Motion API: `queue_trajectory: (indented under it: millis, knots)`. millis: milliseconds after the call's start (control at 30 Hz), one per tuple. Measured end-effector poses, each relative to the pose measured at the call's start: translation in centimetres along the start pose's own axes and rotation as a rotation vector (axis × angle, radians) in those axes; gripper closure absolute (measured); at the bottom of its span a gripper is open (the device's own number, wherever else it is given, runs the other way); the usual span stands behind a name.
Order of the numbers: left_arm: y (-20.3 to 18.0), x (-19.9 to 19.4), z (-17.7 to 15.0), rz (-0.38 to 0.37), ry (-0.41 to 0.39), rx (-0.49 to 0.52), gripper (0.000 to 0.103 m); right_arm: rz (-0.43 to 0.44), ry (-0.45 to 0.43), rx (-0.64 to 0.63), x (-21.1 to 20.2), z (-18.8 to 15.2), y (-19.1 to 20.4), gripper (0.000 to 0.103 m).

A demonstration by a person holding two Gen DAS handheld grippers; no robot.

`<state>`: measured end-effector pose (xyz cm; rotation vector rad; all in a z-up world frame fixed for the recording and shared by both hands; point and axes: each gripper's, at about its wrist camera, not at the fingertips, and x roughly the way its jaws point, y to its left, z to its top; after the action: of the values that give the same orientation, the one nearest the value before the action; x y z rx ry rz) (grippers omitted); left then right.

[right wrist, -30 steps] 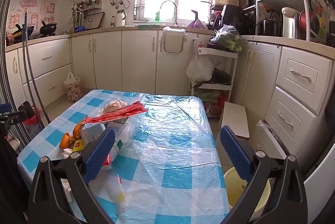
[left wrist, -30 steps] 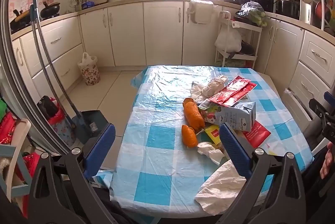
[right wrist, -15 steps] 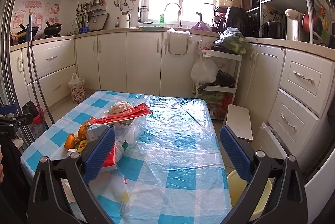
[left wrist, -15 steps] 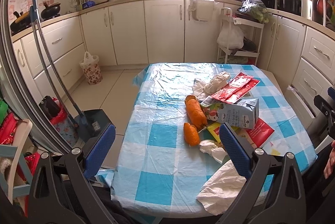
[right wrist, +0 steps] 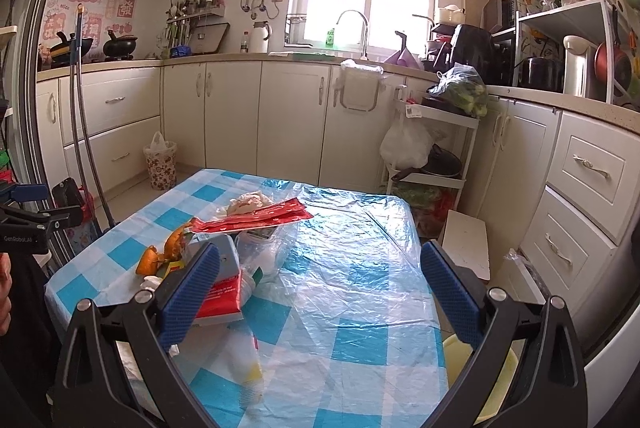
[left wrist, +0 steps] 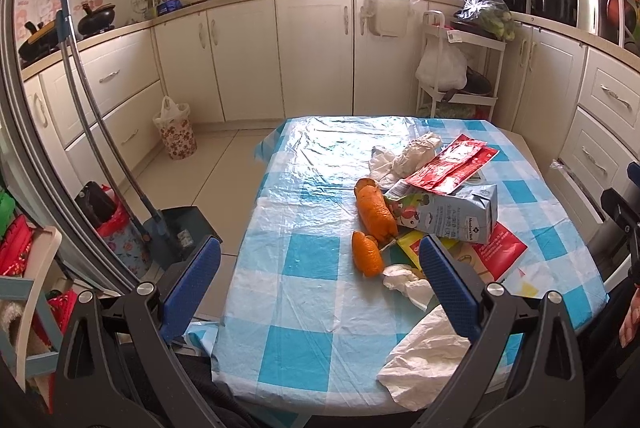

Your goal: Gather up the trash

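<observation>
Trash lies on a table with a blue-and-white checked cloth (left wrist: 304,268): orange peel (left wrist: 374,212), a light blue milk carton (left wrist: 452,214) on its side, red wrappers (left wrist: 452,168), crumpled white tissues (left wrist: 408,282) and a white plastic bag (left wrist: 424,360). My left gripper (left wrist: 320,280) is open and empty, above the near left part of the table. My right gripper (right wrist: 320,284) is open and empty, above the table's other side; there the red wrapper (right wrist: 256,218) and orange peel (right wrist: 160,256) lie to its left.
A flowered trash bin (left wrist: 176,132) with a bag stands on the floor by the cabinets. A dustpan and broom (left wrist: 172,228) stand left of the table. A yellow bucket (right wrist: 476,368) sits by the table's right edge. A white cart (left wrist: 460,76) stands behind.
Both grippers drifted slightly; the views shifted a little, the table looking a bit lower and nearer. Both stay open and empty. The trash has not moved.
</observation>
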<state>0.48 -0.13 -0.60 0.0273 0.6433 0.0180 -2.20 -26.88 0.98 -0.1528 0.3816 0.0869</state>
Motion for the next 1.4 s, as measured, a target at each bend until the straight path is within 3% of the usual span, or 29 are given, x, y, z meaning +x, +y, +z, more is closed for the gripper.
queue_trajectory:
  millis: [167,367,433,733,933,1200,1400]
  knots:
    - [0.8,0.9,0.0,0.022,0.052,-0.031,0.007,0.116,0.037,-0.021,0.3,-0.5,1.6,0.007]
    - [2.2,1.4,0.1,0.039,0.089,-0.066,0.007,0.313,0.162,-0.164,1.5,-2.4,6.8,0.007]
    - [2.6,1.8,0.0,0.013,0.09,-0.109,0.007,0.365,0.198,-0.198,1.8,-3.1,8.2,0.007]
    - [3.1,3.0,0.1,-0.016,0.134,-0.147,0.007,0.493,0.313,-0.254,2.9,-4.9,12.6,0.011]
    - [4.1,3.5,0.1,-0.047,0.168,-0.2,0.007,0.514,0.422,-0.249,5.5,-6.5,14.0,0.033]
    - [3.3,6.5,0.2,-0.088,0.265,-0.181,0.007,0.564,0.457,-0.163,6.6,-6.8,12.5,0.077]
    - [1.6,9.7,0.2,-0.09,0.356,-0.149,0.007,0.639,0.44,-0.123,5.8,-6.2,11.8,0.078]
